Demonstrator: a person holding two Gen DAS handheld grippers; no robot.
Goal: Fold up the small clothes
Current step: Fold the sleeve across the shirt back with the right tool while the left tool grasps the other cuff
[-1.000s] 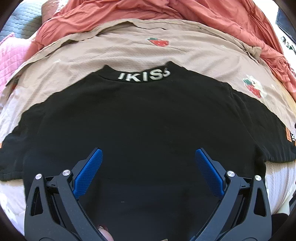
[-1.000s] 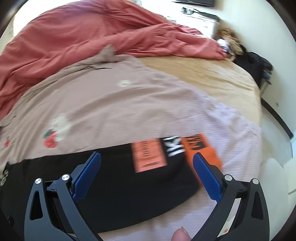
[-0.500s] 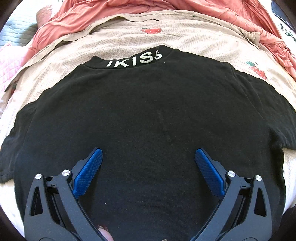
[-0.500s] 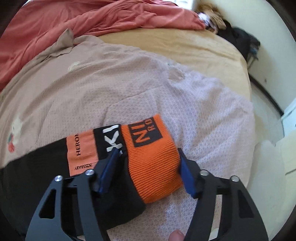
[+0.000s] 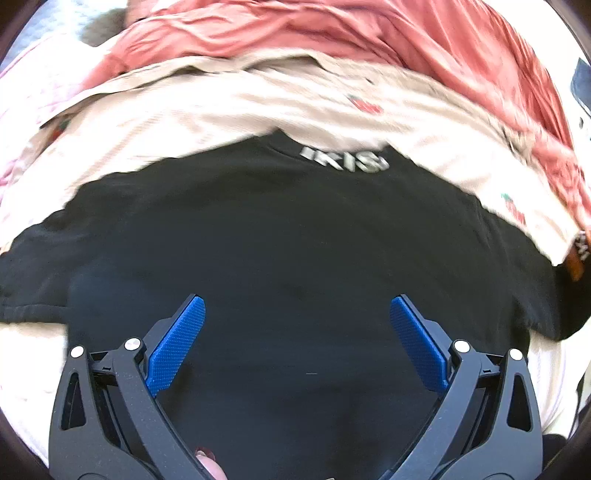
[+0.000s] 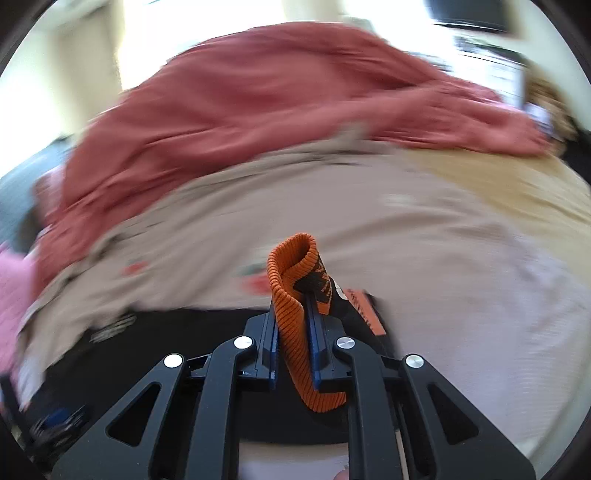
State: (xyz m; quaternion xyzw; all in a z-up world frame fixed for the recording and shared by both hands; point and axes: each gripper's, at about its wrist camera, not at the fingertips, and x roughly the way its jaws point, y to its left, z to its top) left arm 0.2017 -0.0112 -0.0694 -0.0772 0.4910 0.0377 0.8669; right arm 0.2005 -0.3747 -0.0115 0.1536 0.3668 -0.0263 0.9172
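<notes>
A small black shirt (image 5: 295, 251) with white lettering at its collar (image 5: 345, 160) lies spread flat on a beige strawberry-print sheet (image 5: 229, 107). My left gripper (image 5: 297, 339) is open and hovers over the shirt's lower middle, holding nothing. My right gripper (image 6: 291, 332) is shut on the shirt's orange ribbed sleeve cuff (image 6: 293, 280) and holds it lifted off the bed, with the black sleeve (image 6: 343, 306) hanging beside it. The same orange cuff shows at the far right edge of the left wrist view (image 5: 574, 258).
A rumpled red blanket (image 5: 351, 33) lies heaped across the far side of the bed, also in the right wrist view (image 6: 277, 99). A tan sheet (image 6: 498, 177) covers the bed's right part. A pink quilt (image 6: 11, 288) lies at the left. Furniture stands beyond the bed.
My right gripper closed on the orange sleeve cuff and lifted it, swinging leftward. My left gripper stayed open and drew back slightly over the shirt.
</notes>
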